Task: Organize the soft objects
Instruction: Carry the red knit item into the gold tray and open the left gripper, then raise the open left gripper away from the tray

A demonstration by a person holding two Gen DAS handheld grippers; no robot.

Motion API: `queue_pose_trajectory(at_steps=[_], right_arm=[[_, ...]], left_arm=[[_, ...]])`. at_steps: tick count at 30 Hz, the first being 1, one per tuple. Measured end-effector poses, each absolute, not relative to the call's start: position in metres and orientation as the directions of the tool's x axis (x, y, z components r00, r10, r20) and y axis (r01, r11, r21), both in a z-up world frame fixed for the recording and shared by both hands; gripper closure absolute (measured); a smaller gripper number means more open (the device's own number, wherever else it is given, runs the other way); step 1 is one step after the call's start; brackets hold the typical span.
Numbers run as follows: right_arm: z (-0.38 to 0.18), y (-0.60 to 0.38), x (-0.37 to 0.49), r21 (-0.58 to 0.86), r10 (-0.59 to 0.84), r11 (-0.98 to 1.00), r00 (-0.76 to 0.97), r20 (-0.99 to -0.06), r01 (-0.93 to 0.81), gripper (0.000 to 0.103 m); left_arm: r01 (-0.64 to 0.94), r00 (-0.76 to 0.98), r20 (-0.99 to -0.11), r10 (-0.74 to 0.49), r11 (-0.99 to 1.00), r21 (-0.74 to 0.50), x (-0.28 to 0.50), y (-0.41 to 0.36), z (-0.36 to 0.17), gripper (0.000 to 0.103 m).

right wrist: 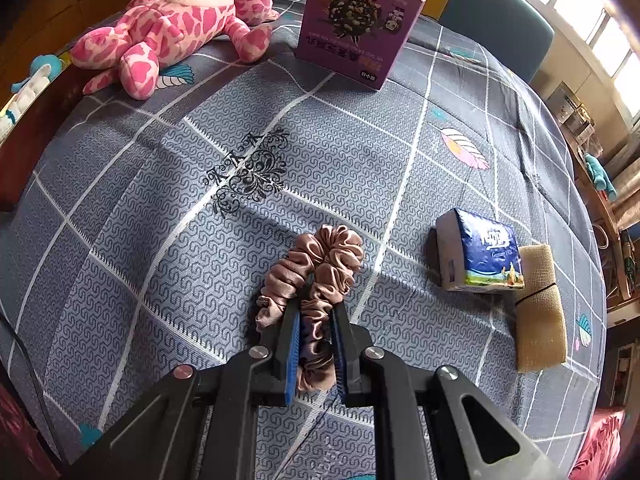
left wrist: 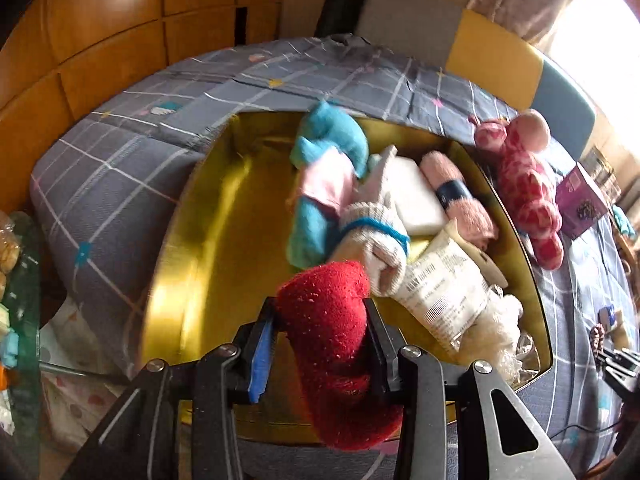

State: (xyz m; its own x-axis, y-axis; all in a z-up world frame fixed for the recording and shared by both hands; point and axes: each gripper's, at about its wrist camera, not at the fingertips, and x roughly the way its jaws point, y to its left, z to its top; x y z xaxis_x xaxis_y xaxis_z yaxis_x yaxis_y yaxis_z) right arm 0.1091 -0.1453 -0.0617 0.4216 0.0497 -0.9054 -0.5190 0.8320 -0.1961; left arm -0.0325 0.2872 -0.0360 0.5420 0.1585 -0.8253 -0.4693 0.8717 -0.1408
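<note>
Soft things fill the gold box (left wrist: 192,264) that I see from my left wrist camera; the box sits on the gray checked bed cover (left wrist: 120,184). My left gripper (left wrist: 320,320) is squeezing a fuzzy red sock (left wrist: 332,344) between its two fingers, right over the near edge of the box. Inside the box I see a blue and pink toy (left wrist: 324,184), a white sock with a blue band (left wrist: 376,240), a white block (left wrist: 416,196), a pink roll with a dark band (left wrist: 456,192) and a see-through bag with print on it (left wrist: 444,292), all packed close on the right side. The left side of the box floor is bare and shiny. A pink spotted plush animal (left wrist: 528,184) lies on the cover just outside the box's right wall. From my right wrist camera, my right gripper (right wrist: 316,320) is pinching a shiny brown scrunchie (right wrist: 320,264), and the far loop of the scrunchie rests on the bed cover (right wrist: 160,200). To the right lie a blue tissue pack (right wrist: 480,256) and a tan cloth bundle (right wrist: 540,312), touching each other. Far back, a purple box (right wrist: 356,24) stands upright, and the pink plush animal (right wrist: 168,32) lies to its left.
</note>
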Motion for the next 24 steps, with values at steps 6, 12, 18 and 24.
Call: queue_pose_trajectory(at_steps=[6, 12, 18, 24], right_arm=[[-0.062, -0.146, 0.109, -0.196, 0.05, 0.832, 0.422, -0.905, -0.519, 0.089], [-0.062, -0.147, 0.109, -0.196, 0.05, 0.832, 0.422, -0.905, -0.518, 0.089], [-0.062, -0.148, 0.111, -0.198, 0.046, 0.834, 0.423, -0.905, -0.515, 0.089], [-0.063, -0.147, 0.111, -0.202, 0.039, 0.838, 0.426, -0.904, -0.507, 0.089]], left_arm=[[-0.45, 0.522, -0.836, 0.168, 0.887, -0.103, -0.02, 0.278, -0.049, 0.059], [-0.454, 0.516, -0.833, 0.2, 0.888, -0.068, -0.024, 0.275, -0.054, 0.051], [-0.455, 0.553, -0.795, 0.25, 0.89, -0.037, -0.031, 0.272, -0.037, 0.044], [-0.457, 0.597, -0.754, 0.275, 0.889, -0.037, -0.042, 0.272, -0.017, 0.04]])
